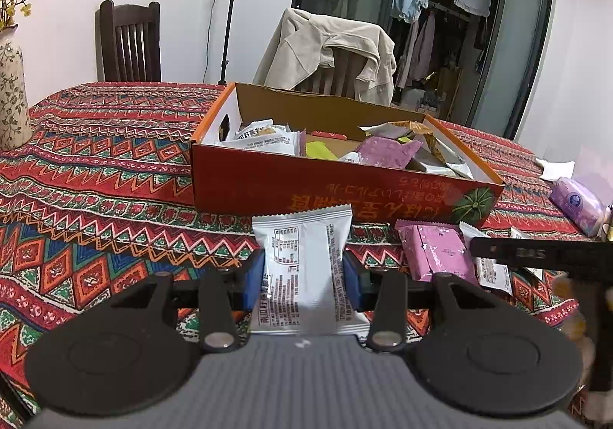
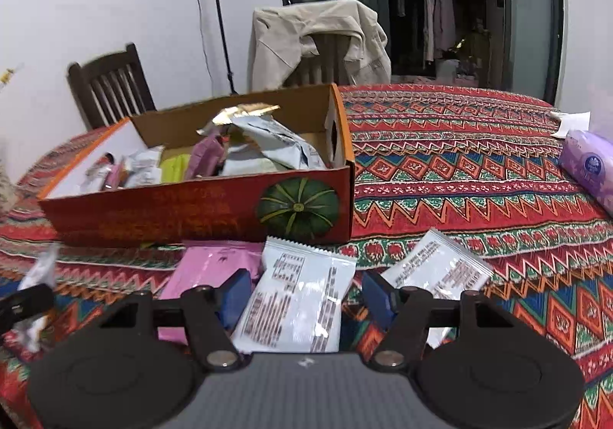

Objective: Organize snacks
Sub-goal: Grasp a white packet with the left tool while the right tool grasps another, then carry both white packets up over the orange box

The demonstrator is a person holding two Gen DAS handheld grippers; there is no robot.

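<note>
The left gripper [image 1: 303,275] is clamping a white packet [image 1: 302,268] between its blue pads [image 1: 253,281], holding it clear of the patterned tablecloth [image 1: 95,168], just in front of the red box [image 1: 325,191]. Held by its two long edges, the packet is staying flat and upright, which should let it slide over the low near wall.

The right gripper [image 2: 306,295] is standing half open over another white packet [image 2: 299,298]. Its pads [image 2: 237,295] are sitting on either side of the packet; whether they are touching it cannot be told, though a gap is showing on the right side. This packet is lying partly over a pink packet [image 2: 214,264] to its left, with a third white packet [image 2: 440,268] to its right, all just near of the box.

The box is already holding a jumble of white, pink and yellow wrappers, so it looks to be the collecting place. A purple tissue pack [image 2: 590,168] is lying far right on the cloth, apart from the snacks and probably not part of the sorting.
</note>
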